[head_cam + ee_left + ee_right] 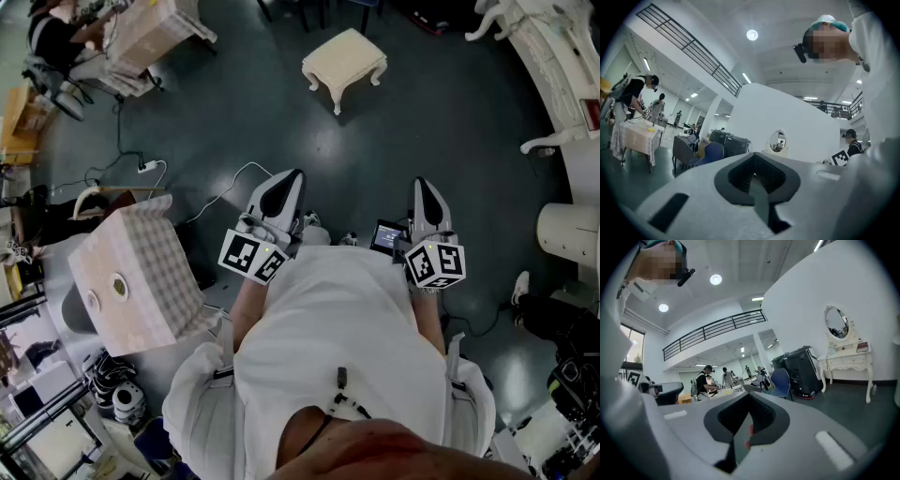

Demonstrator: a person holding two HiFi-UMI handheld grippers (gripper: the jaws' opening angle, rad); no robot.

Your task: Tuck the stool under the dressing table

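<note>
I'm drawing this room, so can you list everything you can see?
stool: one, cream, on the dark floor ahead.
dressing table: one, white with an oval mirror, against the wall.
checked box: one, pale, at the person's left.
cable: one, white, on the floor.
chair: one, blue, beside the case.
case: one, black, left of the dressing table.
left tool: one, white and black, shut, empty.
right tool: one, same colours, shut, empty.

The dark, glossy floor (pixel 234 122) carries a white cable (pixel 217 195) and a checked, cloth-covered box (pixel 141 272). White walls (pixel 867 282) rise past a railed balcony (pixel 712 331). 2 round ceiling lights (pixel 716 279) glow. A blue chair (pixel 781 380) stands beside a black cabinet (pixel 802 371).
</note>
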